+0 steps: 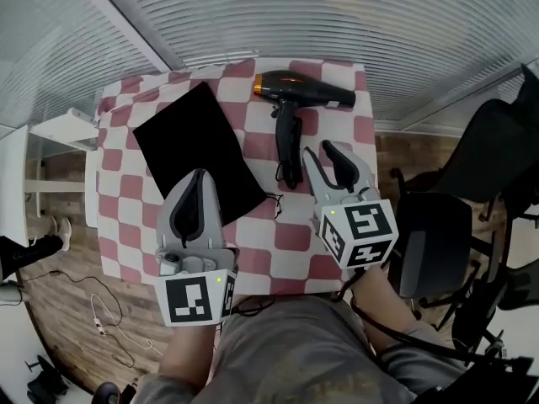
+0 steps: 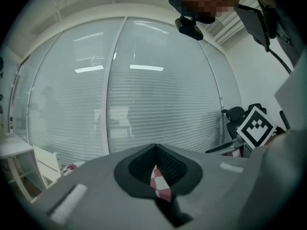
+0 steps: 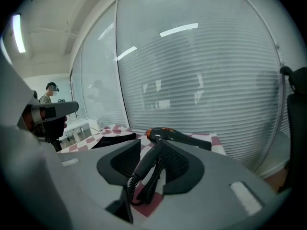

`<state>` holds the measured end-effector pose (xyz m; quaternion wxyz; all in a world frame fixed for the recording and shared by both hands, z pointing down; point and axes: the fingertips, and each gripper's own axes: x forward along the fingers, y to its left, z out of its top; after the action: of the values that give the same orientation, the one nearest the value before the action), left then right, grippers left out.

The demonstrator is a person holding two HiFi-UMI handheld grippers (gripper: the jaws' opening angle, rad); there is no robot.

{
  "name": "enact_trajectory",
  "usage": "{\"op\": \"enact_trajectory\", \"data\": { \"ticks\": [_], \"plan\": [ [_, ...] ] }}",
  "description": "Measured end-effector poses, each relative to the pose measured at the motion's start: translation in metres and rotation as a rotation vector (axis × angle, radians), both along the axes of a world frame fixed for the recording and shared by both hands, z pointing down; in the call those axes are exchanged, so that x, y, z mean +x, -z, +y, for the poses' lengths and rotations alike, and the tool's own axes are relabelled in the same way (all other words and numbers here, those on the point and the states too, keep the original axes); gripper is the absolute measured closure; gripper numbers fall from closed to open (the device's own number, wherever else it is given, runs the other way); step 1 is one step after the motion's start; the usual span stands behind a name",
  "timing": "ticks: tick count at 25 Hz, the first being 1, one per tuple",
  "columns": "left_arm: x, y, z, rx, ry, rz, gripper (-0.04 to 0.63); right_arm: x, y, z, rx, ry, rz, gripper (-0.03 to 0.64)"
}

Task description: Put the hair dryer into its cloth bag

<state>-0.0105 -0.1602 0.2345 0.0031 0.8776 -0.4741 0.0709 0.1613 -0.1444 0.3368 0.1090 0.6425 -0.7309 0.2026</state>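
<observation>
A black hair dryer [image 1: 296,91] with an orange back ring lies at the far side of the checkered table [image 1: 118,225]. Its handle [image 1: 289,146] points toward me and its cord [image 1: 276,202] trails off it. The black cloth bag [image 1: 200,150] lies flat to the left of the dryer. My left gripper [image 1: 199,177] hovers over the bag's near corner, shut and empty; only checkered cloth shows through its slit [image 2: 155,150]. My right gripper [image 1: 320,151] stands open just right of the handle's end. In the right gripper view [image 3: 151,150] the handle [image 3: 146,164] shows between the jaws, untouched.
A black office chair [image 1: 438,242] stands right of the table. On the left are a white shelf [image 1: 63,129] and cables on the wooden floor [image 1: 105,314]. Windows with blinds [image 1: 337,15] run beyond the table's far edge. A person [image 3: 48,97] stands far off.
</observation>
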Motion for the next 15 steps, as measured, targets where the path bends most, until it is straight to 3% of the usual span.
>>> {"op": "enact_trajectory", "data": {
  "ticks": [8, 15],
  "plan": [
    [-0.016, -0.056, -0.056, -0.113, -0.036, 0.014, 0.594, -0.022, -0.075, -0.034, -0.183, -0.034, -0.083, 0.229],
    [-0.026, -0.094, -0.084, -0.198, -0.039, 0.040, 0.594, -0.015, -0.118, -0.059, -0.356, -0.121, -0.114, 0.197]
  ]
}}
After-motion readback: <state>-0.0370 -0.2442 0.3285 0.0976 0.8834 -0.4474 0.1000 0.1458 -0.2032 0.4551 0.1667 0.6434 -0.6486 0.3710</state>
